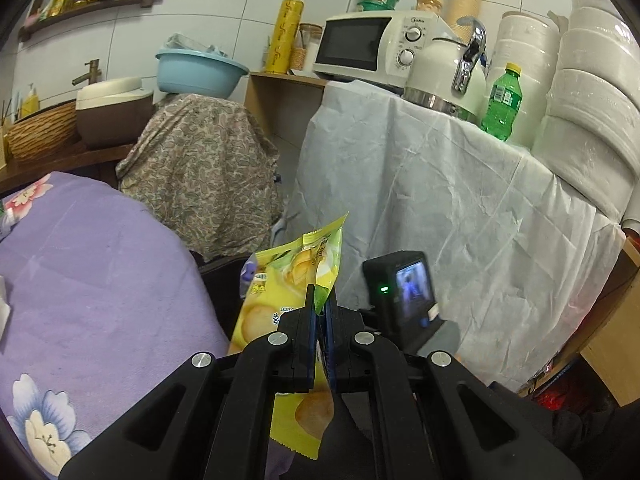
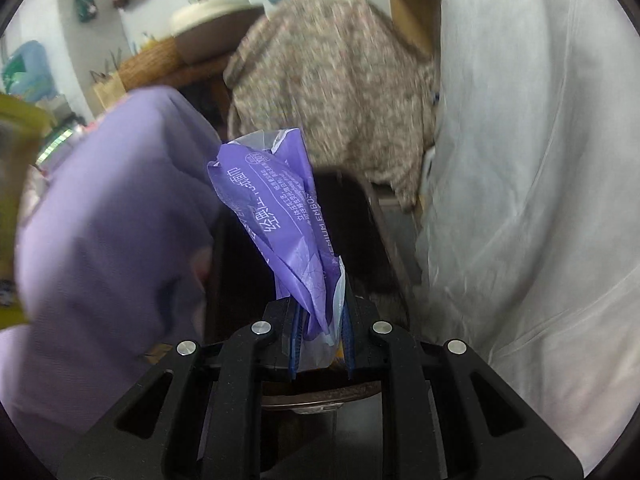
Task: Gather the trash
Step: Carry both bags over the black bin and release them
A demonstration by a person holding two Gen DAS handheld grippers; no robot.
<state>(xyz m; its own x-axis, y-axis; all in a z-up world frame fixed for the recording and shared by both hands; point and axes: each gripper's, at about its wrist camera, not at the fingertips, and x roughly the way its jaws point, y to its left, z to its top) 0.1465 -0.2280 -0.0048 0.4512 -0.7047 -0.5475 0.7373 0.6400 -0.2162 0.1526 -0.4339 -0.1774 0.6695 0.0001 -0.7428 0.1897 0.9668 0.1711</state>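
My left gripper (image 1: pixel 320 298) is shut on a yellow crisp bag (image 1: pixel 294 268), which sticks up and hangs down between its fingers. In the right wrist view my right gripper (image 2: pixel 320 284) is shut on a crumpled purple plastic wrapper (image 2: pixel 276 208) with white print. The wrapper stands up out of the narrow jaws. Beneath and behind it lies a dark opening (image 2: pixel 356 216) between the purple cloth and the white cloth; I cannot tell what it is. The black camera body of the right gripper (image 1: pixel 404 288) shows just right of the left gripper. The right view is blurred.
A purple flowered cloth (image 1: pixel 100 272) covers a surface at left. A paisley cloth (image 1: pixel 200 172) drapes something behind, with a blue basin (image 1: pixel 198 70) on top. A white cloth (image 1: pixel 440 208) covers a table bearing a microwave (image 1: pixel 360 46), kettle (image 1: pixel 448 76), green bottle (image 1: pixel 502 102) and paper rolls (image 1: pixel 592 92).
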